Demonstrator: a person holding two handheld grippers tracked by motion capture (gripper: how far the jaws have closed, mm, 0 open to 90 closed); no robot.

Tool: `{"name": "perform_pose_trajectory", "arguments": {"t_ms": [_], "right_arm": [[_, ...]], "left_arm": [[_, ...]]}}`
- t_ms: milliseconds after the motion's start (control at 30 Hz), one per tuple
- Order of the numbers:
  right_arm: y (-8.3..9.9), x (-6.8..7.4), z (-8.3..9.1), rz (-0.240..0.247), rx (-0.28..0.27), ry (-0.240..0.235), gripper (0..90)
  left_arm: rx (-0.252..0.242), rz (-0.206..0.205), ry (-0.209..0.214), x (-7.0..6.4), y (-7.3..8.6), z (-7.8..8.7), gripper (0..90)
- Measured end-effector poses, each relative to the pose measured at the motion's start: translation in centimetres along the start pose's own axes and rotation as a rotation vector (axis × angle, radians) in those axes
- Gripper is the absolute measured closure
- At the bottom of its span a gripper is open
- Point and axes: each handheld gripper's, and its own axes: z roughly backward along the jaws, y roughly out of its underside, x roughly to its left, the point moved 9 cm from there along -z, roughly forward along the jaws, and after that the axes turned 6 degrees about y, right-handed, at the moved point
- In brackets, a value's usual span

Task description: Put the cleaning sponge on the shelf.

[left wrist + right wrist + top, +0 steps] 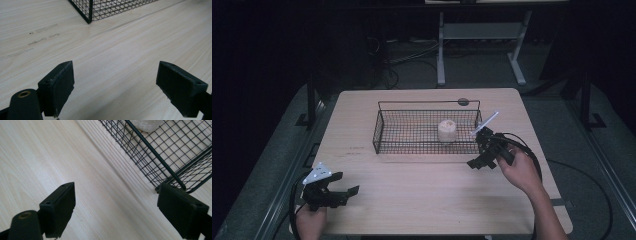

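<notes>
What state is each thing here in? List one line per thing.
Basket: upright on the table, holding the roll.
Roll: standing inside the basket, right of middle.
Left gripper: open, empty, over bare table.
Right gripper: open, empty, beside the basket's right end.

Dark room; grey floor [472,70], cables [412,55]; white-legged table frame [482,35] behind wooden table [422,200].
</notes>
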Motion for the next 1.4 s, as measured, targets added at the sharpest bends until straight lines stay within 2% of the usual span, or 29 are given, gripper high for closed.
{"name": "perform_pose_trajectory", "arguments": {"t_ms": [567,1400], "right_arm": [[2.2,0.3,-0.2,0.002,0.007,0.009,14.6],[5.9,0.5,0.0,-0.03,-0.014,0.004,14.6]], "left_arm": [[-0.002,-0.001,0.0,0.0,0.0,0.0,13.7],[0.005,-0.001,-0.003,-0.1,0.1,-0.1,13.7]]}}
